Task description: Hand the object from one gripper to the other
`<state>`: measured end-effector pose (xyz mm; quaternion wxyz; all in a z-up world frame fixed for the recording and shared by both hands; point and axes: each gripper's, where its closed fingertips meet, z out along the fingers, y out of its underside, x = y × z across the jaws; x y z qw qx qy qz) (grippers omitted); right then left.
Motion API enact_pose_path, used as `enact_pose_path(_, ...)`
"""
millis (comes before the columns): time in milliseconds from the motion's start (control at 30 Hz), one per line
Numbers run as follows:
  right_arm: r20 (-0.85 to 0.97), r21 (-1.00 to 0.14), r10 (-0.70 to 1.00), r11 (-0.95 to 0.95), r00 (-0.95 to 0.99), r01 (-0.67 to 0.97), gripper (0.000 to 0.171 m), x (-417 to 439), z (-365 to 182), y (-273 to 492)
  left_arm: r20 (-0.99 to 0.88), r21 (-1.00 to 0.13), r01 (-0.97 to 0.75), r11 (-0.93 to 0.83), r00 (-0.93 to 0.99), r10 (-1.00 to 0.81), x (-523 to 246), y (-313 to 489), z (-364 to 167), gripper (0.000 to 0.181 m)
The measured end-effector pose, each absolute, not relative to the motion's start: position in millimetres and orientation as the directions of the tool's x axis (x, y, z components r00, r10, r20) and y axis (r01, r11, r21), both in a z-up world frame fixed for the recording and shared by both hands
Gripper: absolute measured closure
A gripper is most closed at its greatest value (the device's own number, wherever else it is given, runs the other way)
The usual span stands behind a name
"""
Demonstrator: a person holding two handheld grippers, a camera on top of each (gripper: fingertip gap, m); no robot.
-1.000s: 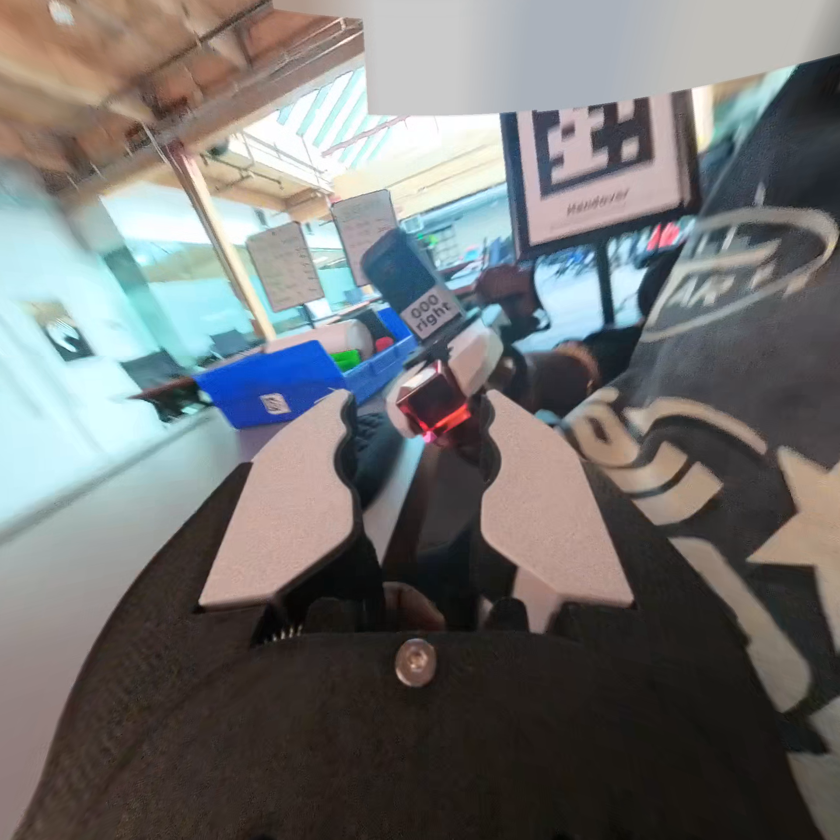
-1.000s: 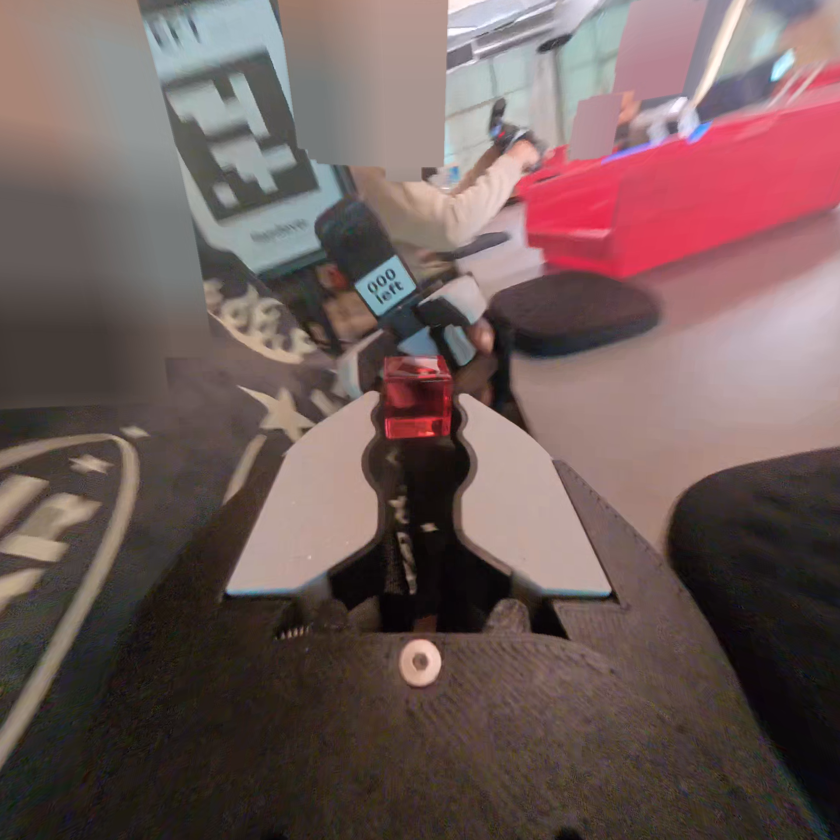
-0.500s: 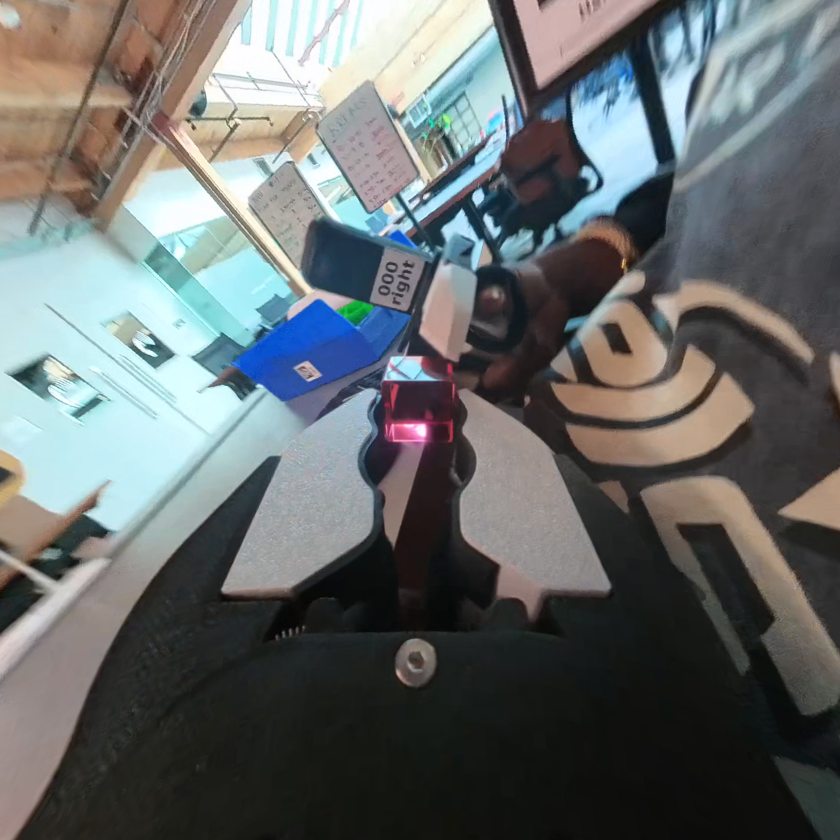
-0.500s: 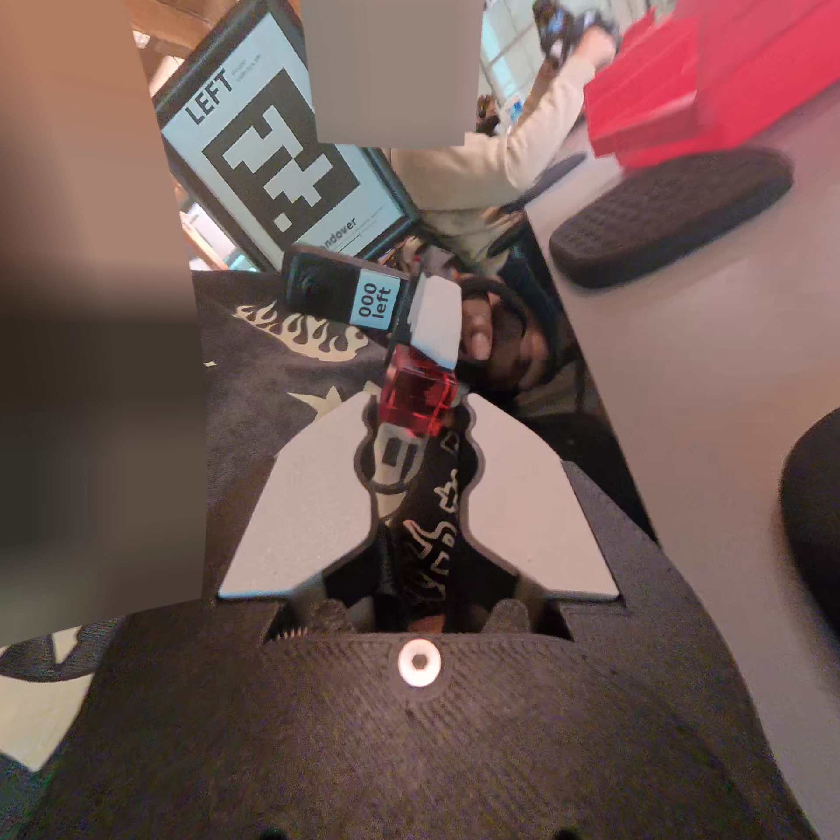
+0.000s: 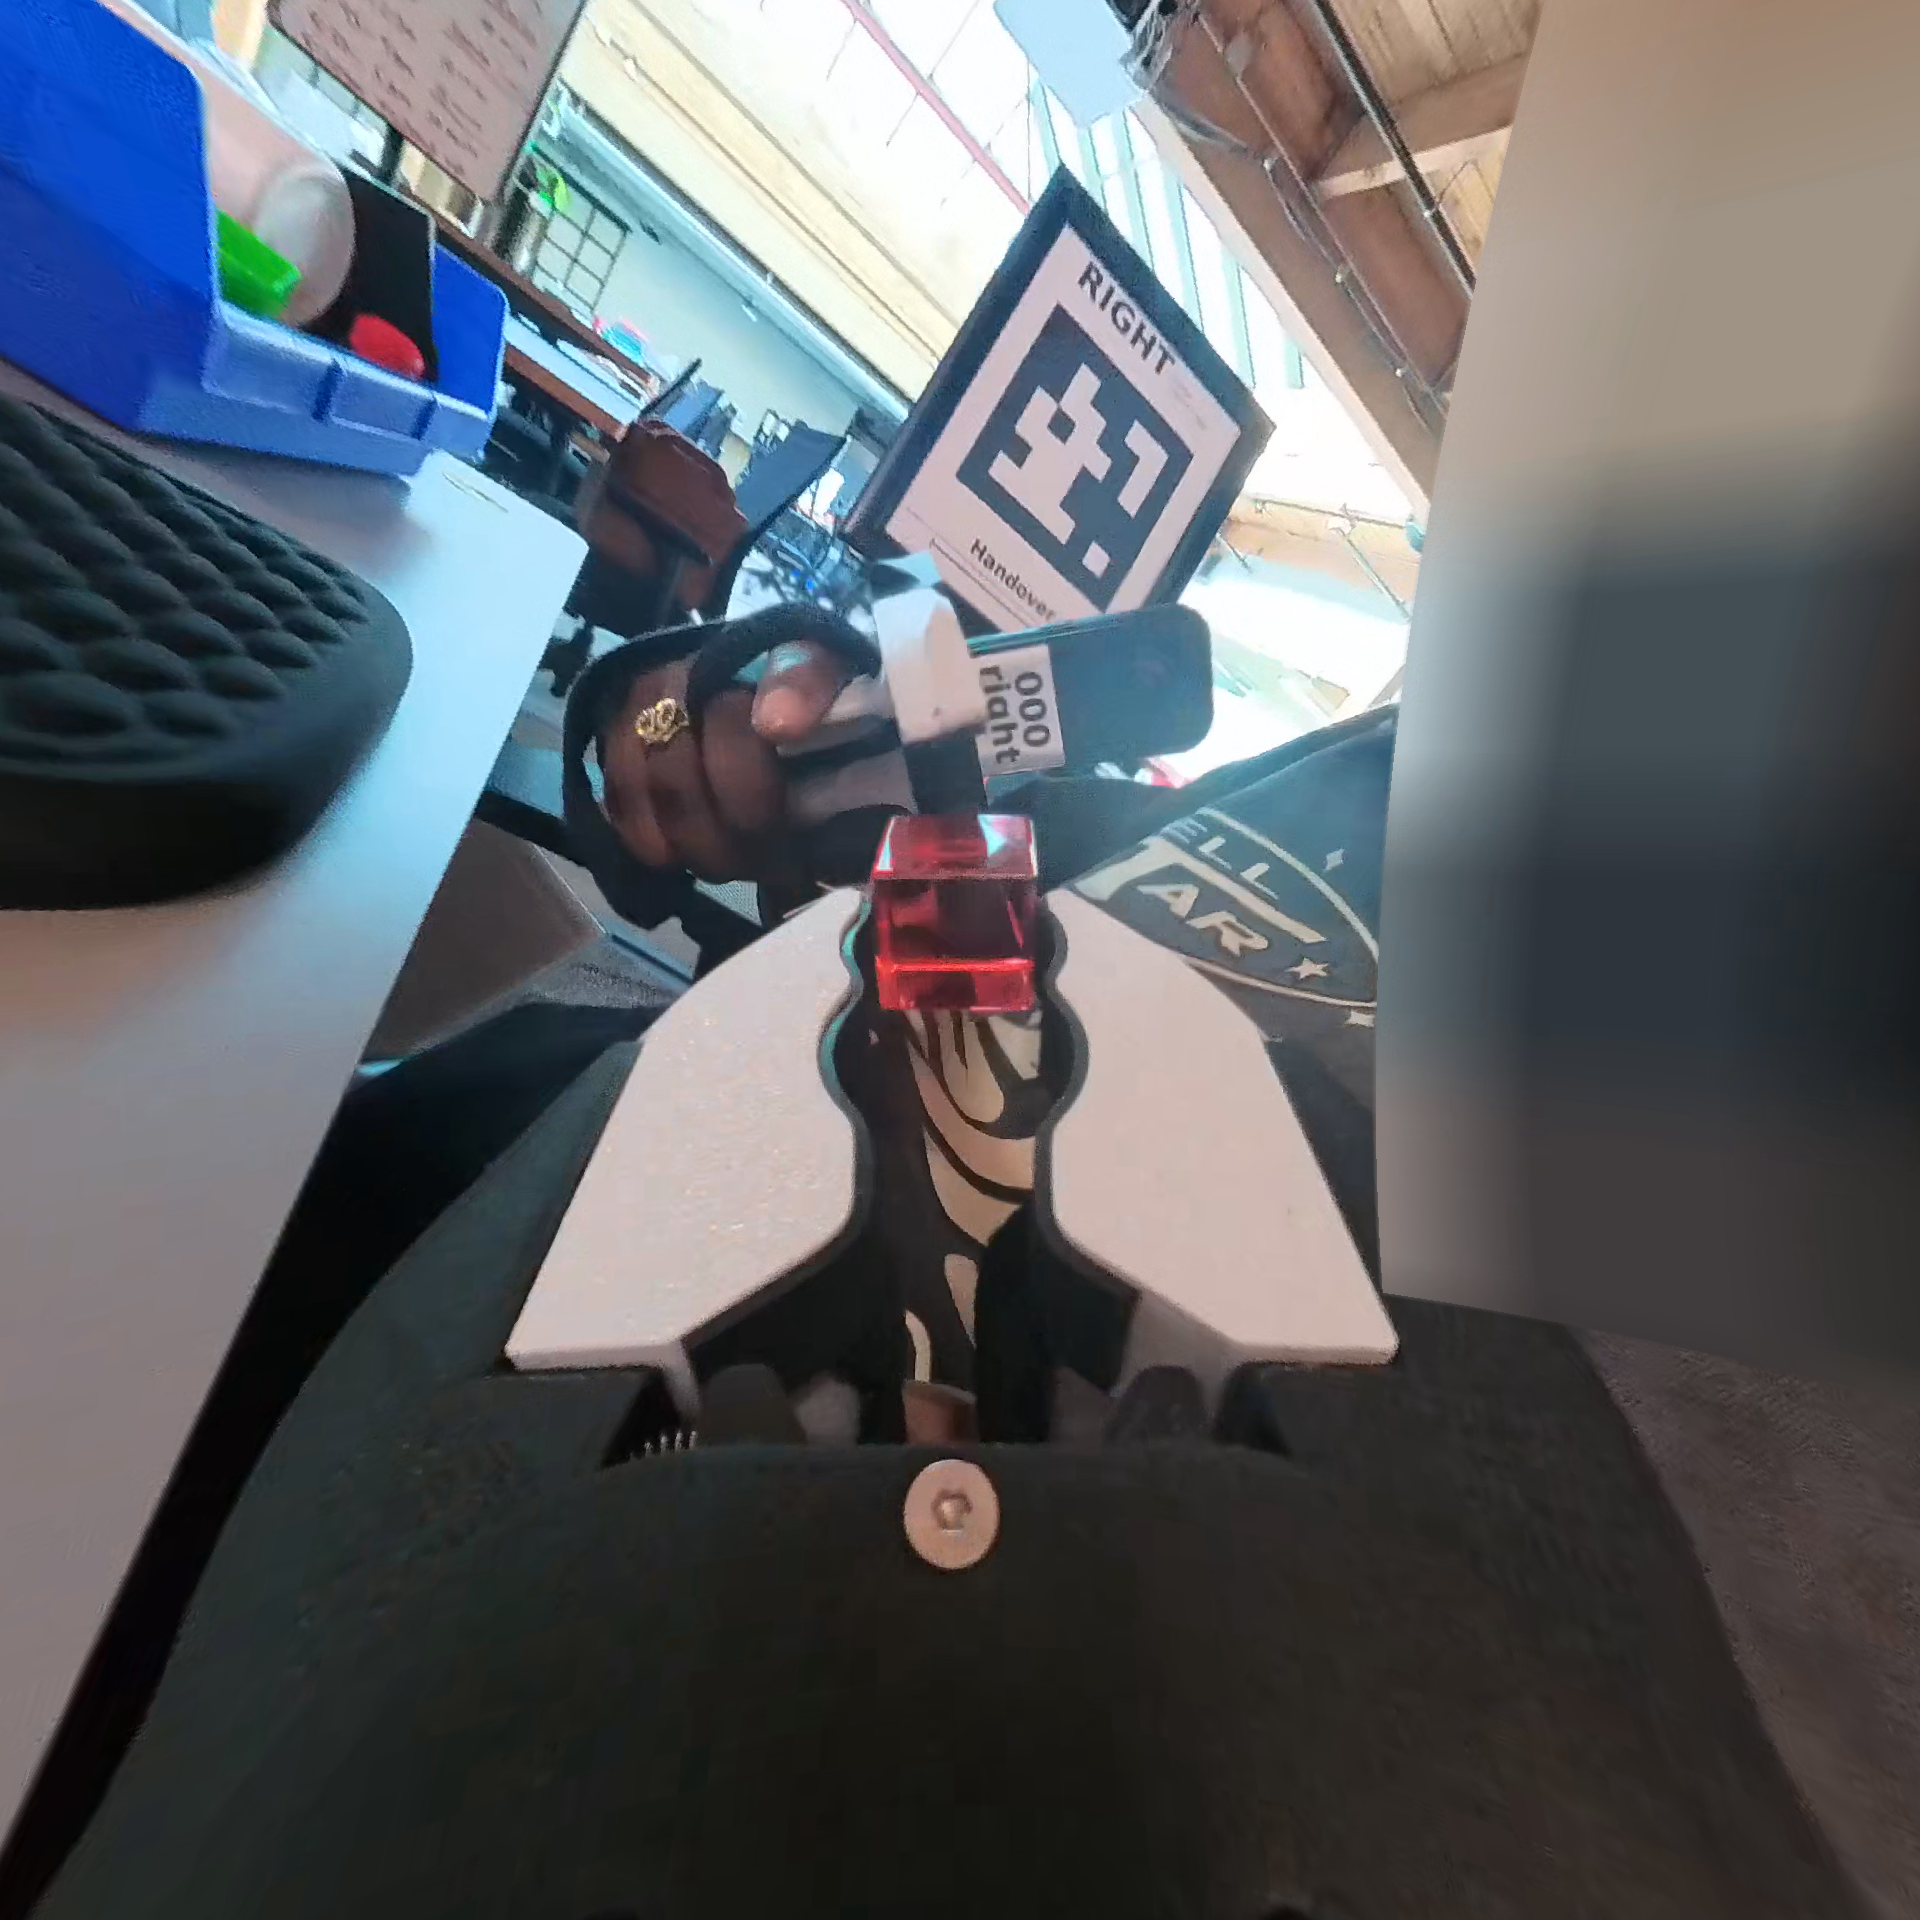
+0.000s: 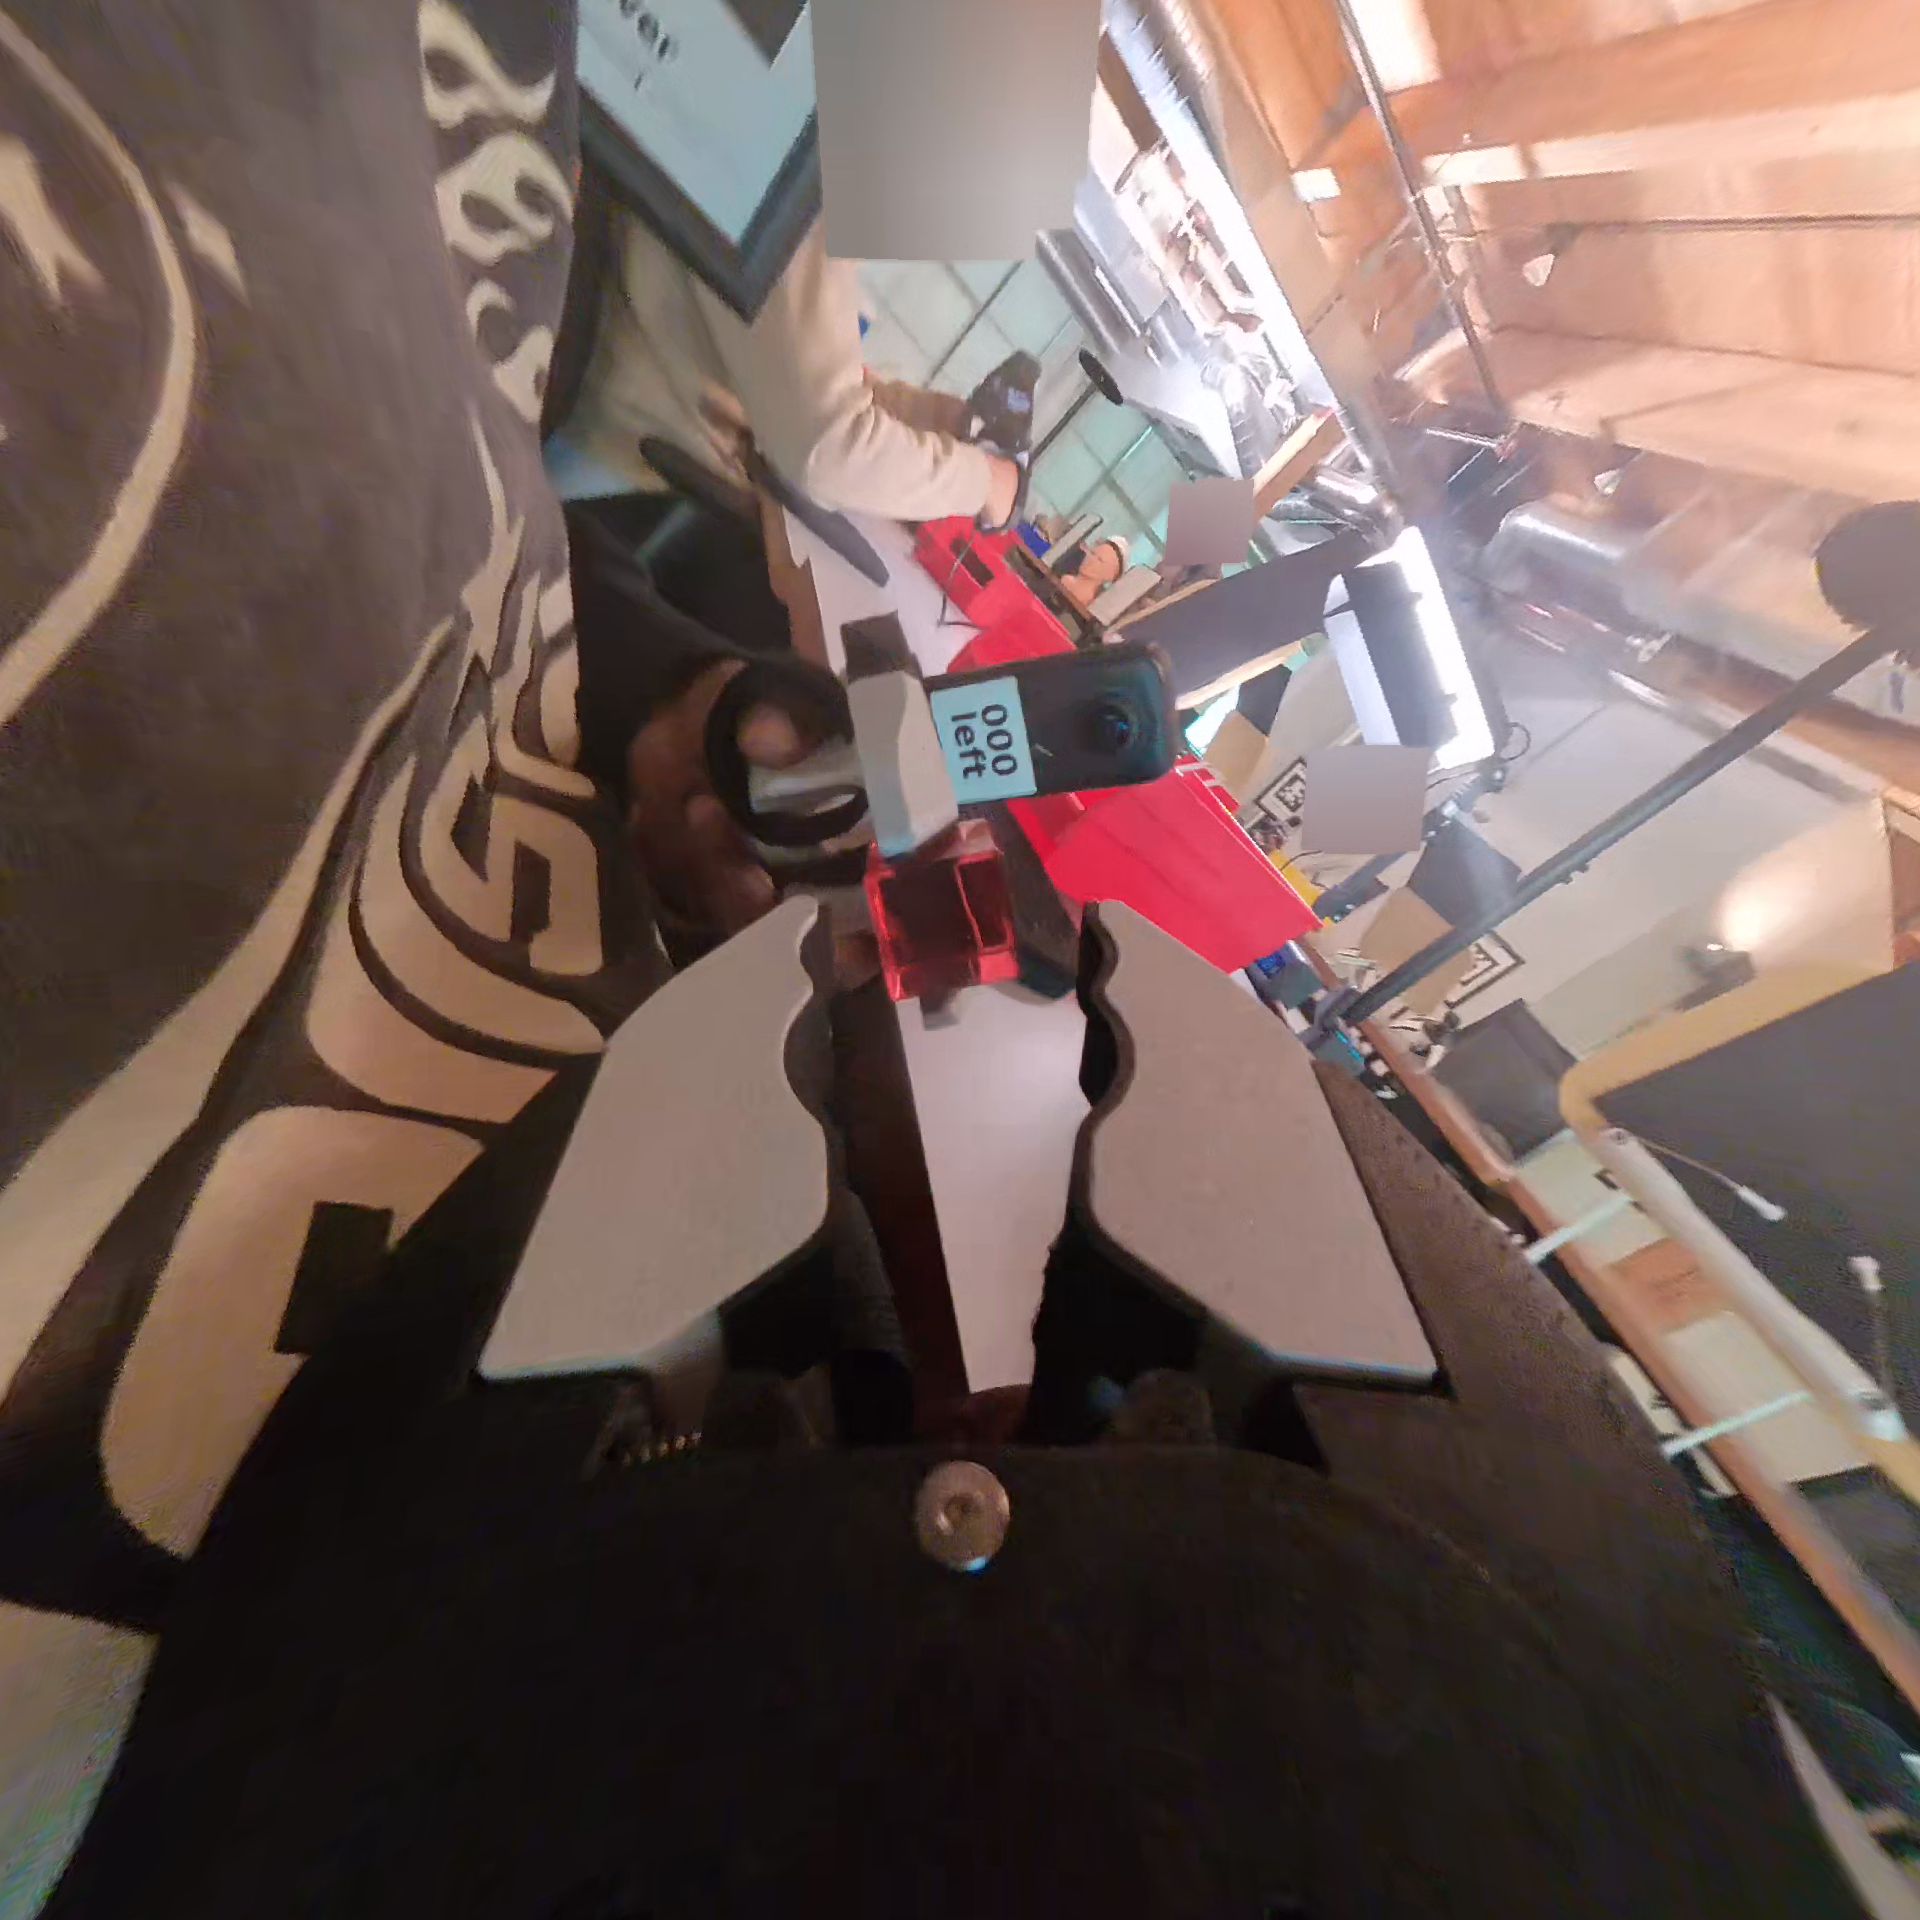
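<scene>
A clear red cube (image 5: 954, 925) is pinched between the tips of my left gripper (image 5: 951, 940), which is shut on it. My right gripper (image 6: 951, 925) is open, with its two fingers spread to either side of the cube (image 6: 940, 930) and a gap showing at each side. In the left wrist view the right gripper's body (image 5: 935, 686) sits just beyond the cube, held by a hand (image 5: 696, 758). In the right wrist view the left gripper's body (image 6: 904, 758) sits just behind the cube.
A grey table (image 5: 208, 1039) lies to the left with a black bumpy pad (image 5: 156, 675) and a blue bin (image 5: 312, 374). A framed marker sign (image 5: 1070, 457) stands behind. Red bins (image 6: 1143, 831) and a person in a cream sleeve (image 6: 831, 416) are farther off.
The cube has passed from the right gripper to the left. The left gripper closed on it, then the right gripper opened. Both views have rolled and tilted.
</scene>
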<state>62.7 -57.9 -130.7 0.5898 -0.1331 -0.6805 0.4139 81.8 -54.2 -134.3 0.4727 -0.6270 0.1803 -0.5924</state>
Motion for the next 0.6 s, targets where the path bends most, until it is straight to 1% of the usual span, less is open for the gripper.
enact_pose_path(33,0.713,-0.7,0.652,0.649,-0.257,-0.298,0.127,61,-134,-59,0.574,-0.807,0.32,-0.496,0.23,-0.786,84,-55,-136,0.153)
enact_pose_path(133,0.742,-0.67,0.623,0.686,-0.247,-0.284,0.143,58,-139,-61,0.581,-0.802,0.319,-0.505,0.223,-0.783,86,-55,-138,0.153)
enact_pose_path(167,0.738,-0.675,0.628,0.684,-0.249,-0.277,0.143,57,-140,-61,0.576,-0.804,0.322,-0.499,0.22,-0.787,85,-55,-137,0.153)
enact_pose_path(200,0.721,-0.693,0.641,0.669,-0.263,-0.268,0.143,57,-140,-60,0.561,-0.813,0.328,-0.481,0.222,-0.797,84,-55,-135,0.15)
enact_pose_path(267,0.62,-0.785,0.718,0.564,-0.317,-0.258,0.144,58,-135,-58,0.496,-0.848,0.351,-0.396,0.266,-0.826,78,-53,-128,0.143)
enact_pose_path(333,0.432,-0.902,0.813,0.387,-0.39,-0.193,0.144,55,-131,-51,0.38,-0.9,0.365,-0.24,0.382,-0.843,68,-48,-119,0.137)
enact_pose_path(367,0.313,-0.95,0.845,0.279,-0.433,-0.141,0.144,54,-131,-47,0.293,-0.928,0.349,-0.134,0.458,-0.839,62,-45,-115,0.134)
enact_pose_path(400,0.184,-0.983,0.864,0.158,-0.469,-0.093,0.144,54,-130,-43,0.19,-0.952,0.306,-0.018,0.543,-0.818,56,-43,-112,0.133)
enact_pose_path(433,0.044,-0.999,0.858,0.028,-0.511,-0.039,0.144,54,-129,-41,0.067,-0.968,0.228,0.1,0.625,-0.778,50,-42,-111,0.132)
enact_pose_path(500,-0.229,-0.972,0.781,-0.214,-0.581,0.095,0.144,54,-128,-40,-0.195,-0.954,0.016,0.3,0.726,-0.659,45,-41,-111,0.132)
enact_pose_path(533,-0.341,-0.938,0.719,-0.305,-0.605,0.166,0.144,55,-129,-41,-0.313,-0.926,-0.097,0.366,0.74,-0.596,46,-41,-112,0.132)
enact_pose_path(600,-0.505,-0.857,0.586,-0.426,-0.634,0.29,0.144,57,-132,-46,-0.523,-0.836,-0.315,0.448,0.705,-0.479,52,-40,-119,0.13)
